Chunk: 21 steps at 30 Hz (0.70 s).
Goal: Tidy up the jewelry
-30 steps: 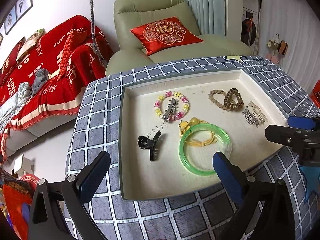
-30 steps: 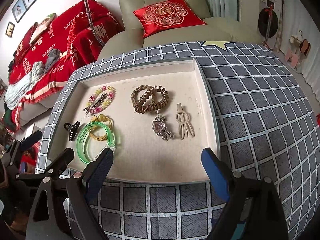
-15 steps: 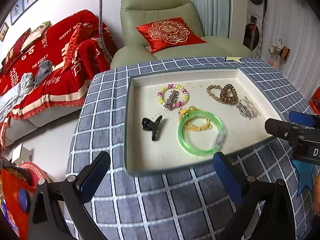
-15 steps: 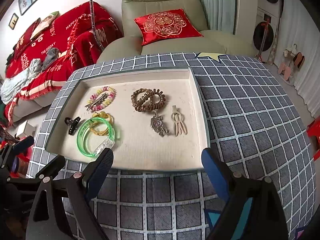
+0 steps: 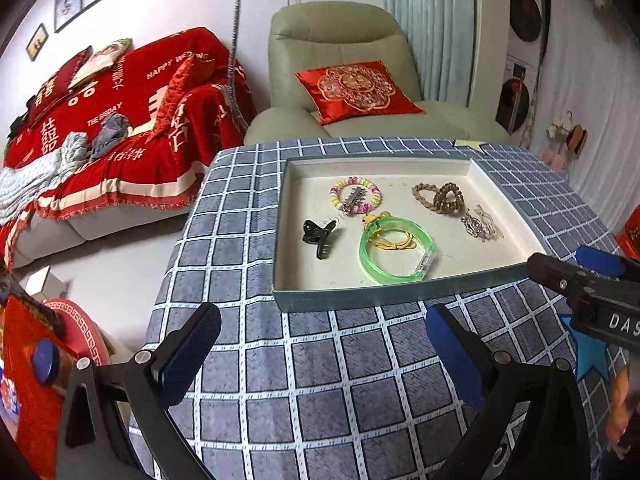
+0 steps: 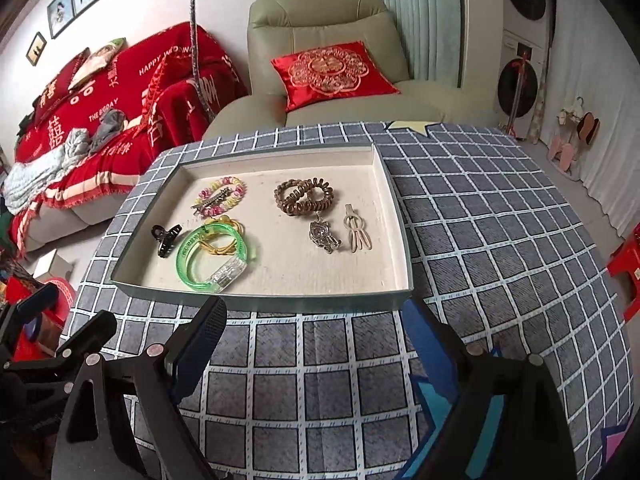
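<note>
A shallow cream-lined tray [image 5: 400,296] [image 6: 256,302] lies on the checked tablecloth. In it are a green bangle [image 5: 396,254] [image 6: 212,260] over a yellow cord, a black claw clip [image 5: 318,236] [image 6: 165,236], a pastel bead bracelet [image 5: 355,196] [image 6: 220,196] with a metal clip on it, brown spiral hair ties [image 5: 440,196] [image 6: 304,196], a silver charm [image 6: 323,236] and a beige hair clip [image 6: 356,230]. My left gripper [image 5: 320,344] and my right gripper [image 6: 316,332] are both open and empty, held over the cloth short of the tray's near edge.
The checked tablecloth [image 6: 480,220] covers the table. A green armchair with a red cushion [image 5: 356,88] stands behind it, a red-covered sofa [image 5: 100,128] to the left. My right gripper also shows at the right edge of the left wrist view [image 5: 580,276].
Both grippers have drawn back from the tray toward me and risen. The tray now sits farther off in both views. The jewelry has not moved.
</note>
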Motion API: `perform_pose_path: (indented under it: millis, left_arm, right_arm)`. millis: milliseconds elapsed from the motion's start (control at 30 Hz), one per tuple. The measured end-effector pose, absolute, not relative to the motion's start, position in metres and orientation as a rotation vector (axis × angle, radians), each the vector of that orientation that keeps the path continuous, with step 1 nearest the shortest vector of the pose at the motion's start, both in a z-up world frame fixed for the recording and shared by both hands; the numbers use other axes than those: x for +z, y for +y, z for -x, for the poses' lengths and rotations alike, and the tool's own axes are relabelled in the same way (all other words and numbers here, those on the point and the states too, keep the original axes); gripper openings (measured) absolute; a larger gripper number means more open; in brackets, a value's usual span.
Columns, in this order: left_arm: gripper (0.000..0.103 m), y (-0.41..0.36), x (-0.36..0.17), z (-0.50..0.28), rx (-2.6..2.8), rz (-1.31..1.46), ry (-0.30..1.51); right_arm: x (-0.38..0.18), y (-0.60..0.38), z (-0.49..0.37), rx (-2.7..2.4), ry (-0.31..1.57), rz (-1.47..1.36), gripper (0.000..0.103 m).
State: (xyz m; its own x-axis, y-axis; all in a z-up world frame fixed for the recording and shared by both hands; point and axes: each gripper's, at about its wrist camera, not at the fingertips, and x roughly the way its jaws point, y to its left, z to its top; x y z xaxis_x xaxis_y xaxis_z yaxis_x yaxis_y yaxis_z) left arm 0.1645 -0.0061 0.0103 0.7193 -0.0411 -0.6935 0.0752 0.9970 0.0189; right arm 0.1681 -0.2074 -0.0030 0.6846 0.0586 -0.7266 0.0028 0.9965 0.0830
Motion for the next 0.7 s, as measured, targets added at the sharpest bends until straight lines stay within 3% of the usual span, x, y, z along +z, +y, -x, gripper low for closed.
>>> perform_pose_path:
  millis: [700]
  left_arm:
    - [0.103,-0.006,0.013,-0.132,-0.011,-0.042,0.670]
  right_arm:
    - [0.006,-0.201,-0.126,-0.002,0.681,-0.062,0.091]
